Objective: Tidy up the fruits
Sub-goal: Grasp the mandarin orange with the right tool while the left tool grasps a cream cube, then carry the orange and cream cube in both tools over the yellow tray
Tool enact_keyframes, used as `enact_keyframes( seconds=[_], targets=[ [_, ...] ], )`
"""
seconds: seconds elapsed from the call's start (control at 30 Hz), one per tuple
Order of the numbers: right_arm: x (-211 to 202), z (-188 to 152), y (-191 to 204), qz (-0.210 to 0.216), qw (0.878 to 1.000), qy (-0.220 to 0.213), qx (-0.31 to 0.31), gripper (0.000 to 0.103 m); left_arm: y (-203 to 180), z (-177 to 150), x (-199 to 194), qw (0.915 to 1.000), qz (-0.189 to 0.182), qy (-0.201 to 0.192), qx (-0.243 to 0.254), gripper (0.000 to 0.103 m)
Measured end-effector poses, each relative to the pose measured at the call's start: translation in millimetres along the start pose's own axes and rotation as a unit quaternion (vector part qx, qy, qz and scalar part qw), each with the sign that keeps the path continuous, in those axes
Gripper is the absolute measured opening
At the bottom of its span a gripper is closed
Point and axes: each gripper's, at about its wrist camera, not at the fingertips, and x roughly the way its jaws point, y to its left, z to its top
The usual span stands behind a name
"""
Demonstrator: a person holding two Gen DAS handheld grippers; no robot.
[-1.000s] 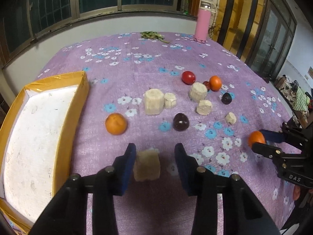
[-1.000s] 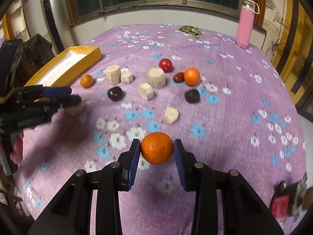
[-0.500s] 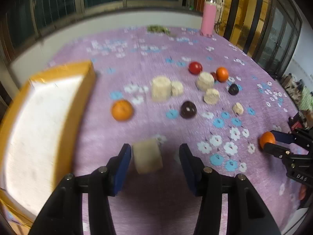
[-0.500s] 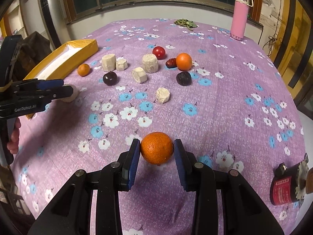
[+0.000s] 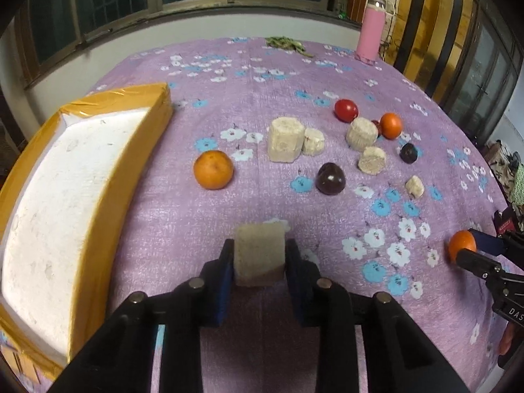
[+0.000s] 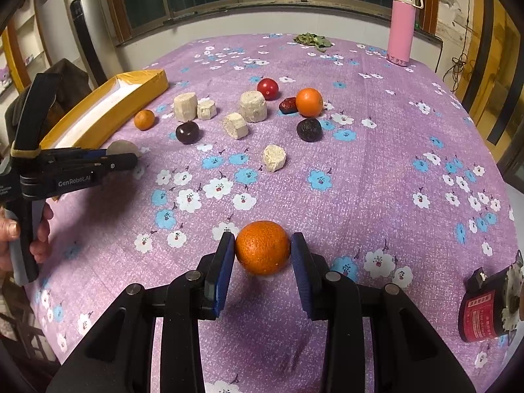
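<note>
A: We have the left tool (image 5: 260, 255) clamped on the pale beige spongy cylinder chunk (image 5: 259, 252), both pads pressed to its sides, just above the desk under the purple flowered cloth (image 5: 229, 65). The right tool (image 6: 263, 250) grips a round orange mandarin (image 6: 263, 247) the same way, near our edge of the desk.

B: Where do we take them?

A: Our guess is the yellow-taped white foam tray (image 5: 98, 170) at the left, since it holds nothing (the rest of the fruit lies loose mid-desk).

B: Then we should lift the chunk above the tray's wall before swinging left, and let go low over the white floor so it doesn't bounce.

A: Agreed. We should squeeze gently, as the chunk looks soft, and steer round the smaller orange mandarin (image 5: 213, 174) beside the tray.
</note>
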Motion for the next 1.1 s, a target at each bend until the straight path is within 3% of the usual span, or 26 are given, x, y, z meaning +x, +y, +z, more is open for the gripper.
enact_keyframes(
  seconds=[0.13,0.47,1.1],
  targets=[
    [-9,3,3,0.005,1.000,-0.015,-0.008,0.034,-2,-6,-24,0.9995,-0.020,-0.016,-0.020,0.032],
    [-29,23,30,-0.010,0.999,-0.043,-0.009,0.034,10,5,-57,0.9973,-0.057,-0.045,-0.015,0.031],
    [-10,35,90,-0.024,1.000,-0.017,-0.003,0.034,48,3,-66,0.9953,-0.088,-0.039,0.005,0.031]
  ],
)
